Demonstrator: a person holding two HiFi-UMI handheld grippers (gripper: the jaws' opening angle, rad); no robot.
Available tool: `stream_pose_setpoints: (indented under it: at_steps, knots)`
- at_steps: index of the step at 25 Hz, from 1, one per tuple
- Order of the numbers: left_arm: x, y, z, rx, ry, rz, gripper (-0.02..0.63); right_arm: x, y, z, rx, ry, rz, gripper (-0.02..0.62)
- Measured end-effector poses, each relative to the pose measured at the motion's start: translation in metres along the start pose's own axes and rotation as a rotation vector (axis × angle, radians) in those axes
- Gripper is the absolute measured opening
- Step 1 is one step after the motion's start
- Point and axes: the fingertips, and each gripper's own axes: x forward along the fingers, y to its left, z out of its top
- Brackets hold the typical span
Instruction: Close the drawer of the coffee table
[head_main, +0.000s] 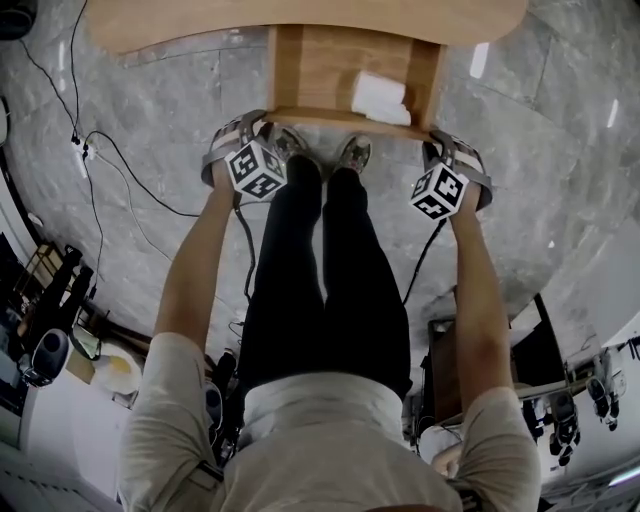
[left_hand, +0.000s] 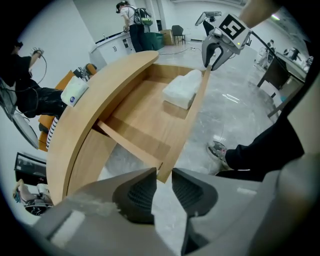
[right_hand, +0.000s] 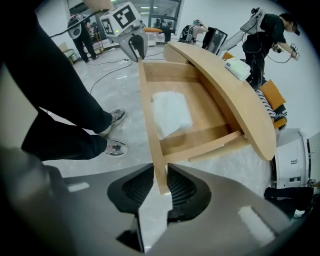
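The coffee table's wooden drawer (head_main: 320, 65) stands pulled out from under the curved tabletop (head_main: 300, 20). A white folded packet (head_main: 380, 97) lies inside it. My left gripper (head_main: 266, 128) hovers at the left end of the drawer front (head_main: 345, 118). In the left gripper view its jaws (left_hand: 162, 182) are open, and the panel's corner (left_hand: 164, 172) sits just at the tips without touching. My right gripper (head_main: 447, 148) is at the right end. In the right gripper view the drawer front (right_hand: 150, 115) ends between its jaws (right_hand: 160, 185), filling the gap.
The person's legs and shoes (head_main: 352, 155) stand right in front of the drawer, between the two grippers. Cables (head_main: 120, 160) trail over the marble floor at left. A small white box (right_hand: 237, 67) rests on the tabletop. Other people and equipment stand farther off.
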Motion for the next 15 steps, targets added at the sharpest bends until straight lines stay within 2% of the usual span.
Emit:
stream_pose_setpoints:
  at_steps: [8,15]
  knots:
    - [-0.004,0.001,0.001,-0.054,0.029,0.006,0.118,-0.003,-0.005,0.001,-0.011,-0.013,0.002,0.091]
    - [0.001,0.019,0.006,-0.061,0.019,0.026,0.120,0.001,-0.018,0.008,0.006,-0.010,-0.023,0.092]
